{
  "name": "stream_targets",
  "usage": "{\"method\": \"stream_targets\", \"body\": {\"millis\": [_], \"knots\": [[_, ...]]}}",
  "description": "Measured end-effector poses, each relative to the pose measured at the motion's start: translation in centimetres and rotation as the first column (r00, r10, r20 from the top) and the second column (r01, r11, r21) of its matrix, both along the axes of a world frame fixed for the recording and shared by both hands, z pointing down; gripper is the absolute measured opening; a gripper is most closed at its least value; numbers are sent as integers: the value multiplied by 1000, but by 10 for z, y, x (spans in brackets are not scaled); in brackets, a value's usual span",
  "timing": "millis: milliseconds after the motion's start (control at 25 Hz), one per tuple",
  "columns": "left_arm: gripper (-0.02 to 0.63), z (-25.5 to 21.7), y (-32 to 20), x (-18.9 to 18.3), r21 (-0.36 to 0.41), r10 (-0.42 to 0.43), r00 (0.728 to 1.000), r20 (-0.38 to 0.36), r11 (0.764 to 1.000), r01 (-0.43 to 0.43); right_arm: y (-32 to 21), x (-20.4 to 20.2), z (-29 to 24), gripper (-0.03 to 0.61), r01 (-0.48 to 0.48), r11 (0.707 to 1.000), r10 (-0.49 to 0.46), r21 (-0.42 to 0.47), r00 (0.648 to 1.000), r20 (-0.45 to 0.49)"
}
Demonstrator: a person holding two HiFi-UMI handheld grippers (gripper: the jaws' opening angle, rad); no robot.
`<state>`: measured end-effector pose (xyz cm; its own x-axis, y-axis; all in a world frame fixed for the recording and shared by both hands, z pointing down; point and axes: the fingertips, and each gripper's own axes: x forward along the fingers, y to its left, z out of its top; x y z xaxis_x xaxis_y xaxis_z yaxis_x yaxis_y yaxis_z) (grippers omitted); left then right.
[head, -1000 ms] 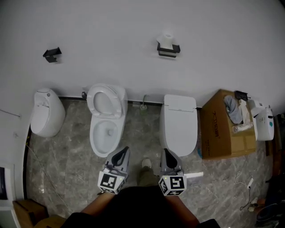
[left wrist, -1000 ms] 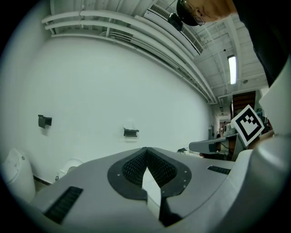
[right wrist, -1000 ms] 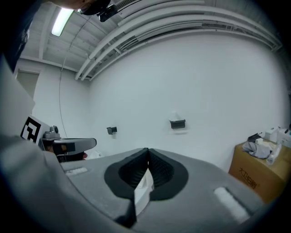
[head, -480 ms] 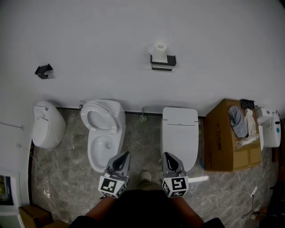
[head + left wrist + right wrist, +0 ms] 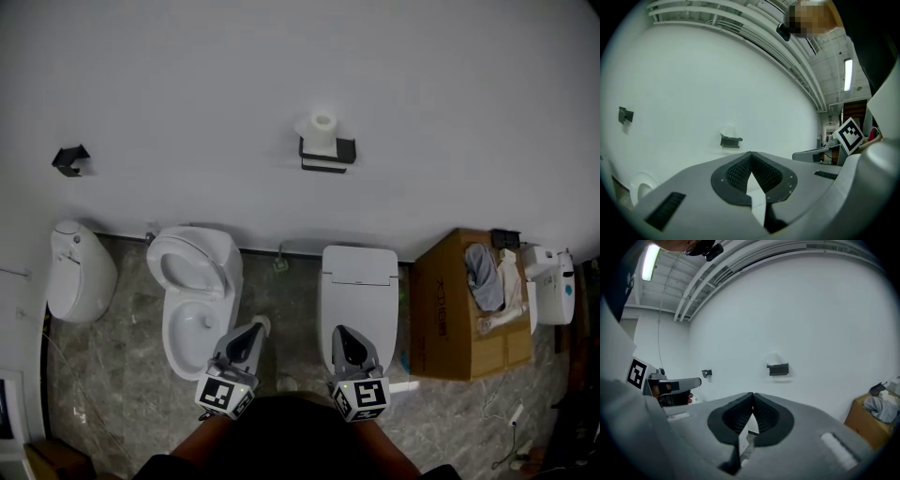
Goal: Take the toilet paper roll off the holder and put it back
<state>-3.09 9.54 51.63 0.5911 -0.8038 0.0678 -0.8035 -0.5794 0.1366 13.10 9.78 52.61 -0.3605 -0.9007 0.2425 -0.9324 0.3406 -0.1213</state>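
Observation:
A white toilet paper roll stands upright on a black wall holder high on the white wall; it also shows small as the roll over the holder in the left gripper view, and as the roll over the holder in the right gripper view. My left gripper and right gripper are held low near my body, far from the holder. Both are shut with nothing between their jaws.
An open toilet stands at left and a closed-lid toilet at centre. A urinal-like fixture is far left, with a second black bracket on the wall. A cardboard box with cloths sits at right.
The head view has tilted up: wall holder, toilets and box have slid down and left in the picture. Both grippers stay shut, in about the same place before my body.

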Motion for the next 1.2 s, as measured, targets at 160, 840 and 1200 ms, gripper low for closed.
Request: {"method": "stream_targets", "body": {"millis": [160, 840, 1200], "knots": [[17, -1, -40, 7, 14, -21, 1000, 4, 1000, 21, -29, 15, -2, -2, -32, 999, 33, 20, 999, -15], [17, -37, -247, 29, 73, 65, 998, 23, 995, -66, -194, -2, -14, -2, -114, 993, 115, 30, 993, -30], [17, -50, -349, 56, 76, 172, 985, 9, 982, -172, -264, 2, -18, -2, -182, 983, 183, 22, 983, -12]]}}
